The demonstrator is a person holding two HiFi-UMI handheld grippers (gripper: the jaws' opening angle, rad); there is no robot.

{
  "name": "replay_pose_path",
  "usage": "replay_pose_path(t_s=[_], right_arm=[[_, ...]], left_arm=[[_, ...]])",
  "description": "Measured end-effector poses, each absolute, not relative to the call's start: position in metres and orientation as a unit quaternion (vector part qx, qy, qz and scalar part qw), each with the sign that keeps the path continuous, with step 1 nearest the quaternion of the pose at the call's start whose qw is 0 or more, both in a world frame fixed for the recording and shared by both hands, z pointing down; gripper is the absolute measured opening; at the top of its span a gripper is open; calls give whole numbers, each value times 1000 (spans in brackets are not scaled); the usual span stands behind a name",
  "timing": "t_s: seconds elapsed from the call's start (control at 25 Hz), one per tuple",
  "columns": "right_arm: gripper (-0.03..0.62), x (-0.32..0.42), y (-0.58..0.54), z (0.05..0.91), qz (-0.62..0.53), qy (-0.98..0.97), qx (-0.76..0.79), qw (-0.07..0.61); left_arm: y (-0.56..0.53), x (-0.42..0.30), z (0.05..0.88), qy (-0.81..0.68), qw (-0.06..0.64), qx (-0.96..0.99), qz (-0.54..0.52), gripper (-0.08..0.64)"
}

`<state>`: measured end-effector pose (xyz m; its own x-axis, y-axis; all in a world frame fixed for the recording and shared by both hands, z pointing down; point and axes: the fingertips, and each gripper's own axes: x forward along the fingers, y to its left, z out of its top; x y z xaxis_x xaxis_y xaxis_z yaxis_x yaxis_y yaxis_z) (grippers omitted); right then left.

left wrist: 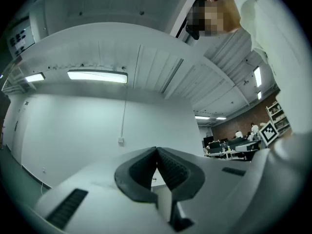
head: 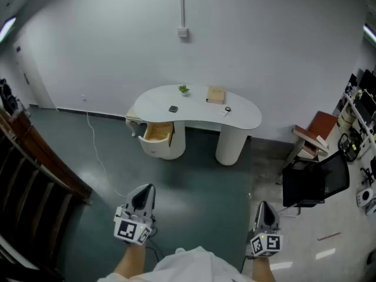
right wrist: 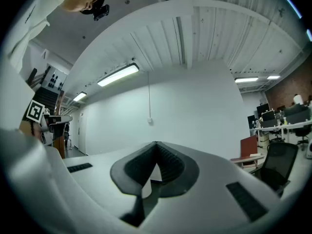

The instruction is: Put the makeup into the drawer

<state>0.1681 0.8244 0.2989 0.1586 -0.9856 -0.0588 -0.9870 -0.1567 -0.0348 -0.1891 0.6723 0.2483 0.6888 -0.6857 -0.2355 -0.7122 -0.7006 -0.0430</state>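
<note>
A white curved table (head: 247, 117) stands against the far wall in the head view. Its left pedestal has a drawer (head: 158, 133) pulled open, showing a pale wooden inside. On the tabletop lie a small dark compact (head: 173, 108), another small makeup item (head: 227, 110), a tan box (head: 216, 94) and a tiny green plant (head: 184, 89). My left gripper (head: 147, 188) and right gripper (head: 264, 204) are low in the view, well short of the table. The tips of the left gripper (left wrist: 156, 149) meet with nothing between them, and so do those of the right gripper (right wrist: 156, 143).
A black office chair (head: 314, 181) and a reddish-brown seat (head: 317, 128) stand to the right of the table. A wooden stair railing (head: 35, 169) runs along the left. A white cable (head: 97, 151) trails over the dark green floor. Shelves with gear line the right edge.
</note>
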Motion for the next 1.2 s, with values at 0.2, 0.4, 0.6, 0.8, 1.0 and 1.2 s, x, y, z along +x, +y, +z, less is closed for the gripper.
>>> replay_pose_path(t_s=[0.2,0.4,0.6,0.8,1.0,1.2], right_arm=[[17,165,821,303,8,649,-760,34],[17,158,818,303,10,650,-759,38],[17,143,812,301,12,660,-750,56],[17,130,811,299,10,653,-755,60],[17,117,814,310,5,642,-764,60],[17,105,812,317,-9,638,-768,54]], left_arm=[[667,-191,246,378,69,-918,96,25],[666,-196,245,375,76,-919,93,25],[660,-203,245,378,73,-918,99,25],[656,-203,250,361,61,-925,100,29],[653,-198,262,331,51,-938,88,176],[645,-199,268,326,42,-941,81,258]])
